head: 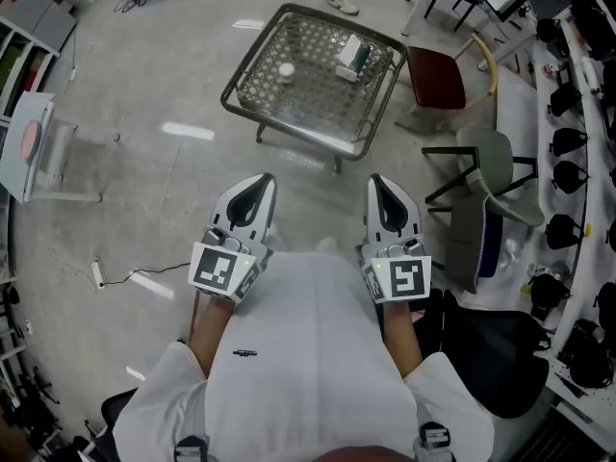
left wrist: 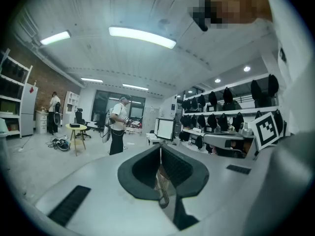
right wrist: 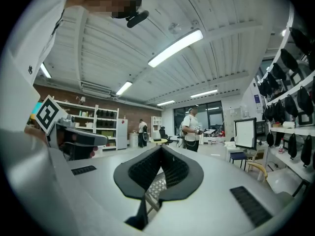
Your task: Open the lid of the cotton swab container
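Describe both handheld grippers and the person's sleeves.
The left gripper and right gripper are alike: light grey tapered shells with black ribbed pads, each carrying a cube with black-and-white square markers. The person wears a white short-sleeved shirt.

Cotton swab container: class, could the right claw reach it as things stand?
Probably not yet: the right claw is shut near the person's body, with floor between it and the container on the mesh table. Nothing blocks the way.
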A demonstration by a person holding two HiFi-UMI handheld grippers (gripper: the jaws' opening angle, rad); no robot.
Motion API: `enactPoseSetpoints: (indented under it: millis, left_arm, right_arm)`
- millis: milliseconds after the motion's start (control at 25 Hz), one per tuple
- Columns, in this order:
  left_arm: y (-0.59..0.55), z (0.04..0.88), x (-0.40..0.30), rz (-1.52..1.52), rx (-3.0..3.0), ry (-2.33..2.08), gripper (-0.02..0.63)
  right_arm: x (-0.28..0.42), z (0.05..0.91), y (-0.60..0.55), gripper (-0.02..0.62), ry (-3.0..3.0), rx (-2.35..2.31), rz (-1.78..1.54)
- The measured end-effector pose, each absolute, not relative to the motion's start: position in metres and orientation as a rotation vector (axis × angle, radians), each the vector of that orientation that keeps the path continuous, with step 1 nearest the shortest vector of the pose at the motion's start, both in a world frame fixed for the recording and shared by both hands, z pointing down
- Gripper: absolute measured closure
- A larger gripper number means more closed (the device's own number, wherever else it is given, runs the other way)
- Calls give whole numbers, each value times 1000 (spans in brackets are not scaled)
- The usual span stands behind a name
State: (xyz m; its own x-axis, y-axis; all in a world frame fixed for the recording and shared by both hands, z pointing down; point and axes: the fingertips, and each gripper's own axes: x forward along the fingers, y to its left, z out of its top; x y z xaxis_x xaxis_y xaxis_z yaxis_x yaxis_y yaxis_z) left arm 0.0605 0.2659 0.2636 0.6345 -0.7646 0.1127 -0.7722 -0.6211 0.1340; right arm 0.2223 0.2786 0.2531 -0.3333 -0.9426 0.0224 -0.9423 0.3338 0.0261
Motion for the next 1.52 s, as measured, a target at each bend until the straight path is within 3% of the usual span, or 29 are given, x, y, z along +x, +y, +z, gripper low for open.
enactPoseSetpoints:
  millis: [720,1520]
  left_arm:
    - [286,290,78,119,2533,-1468,597]
    - [92,282,33,65,2597,-1368,597]
  right_arm:
    - [246,277,276,595,-2657,1612,46]
    - [187,266,99,595,-2642,1663,11]
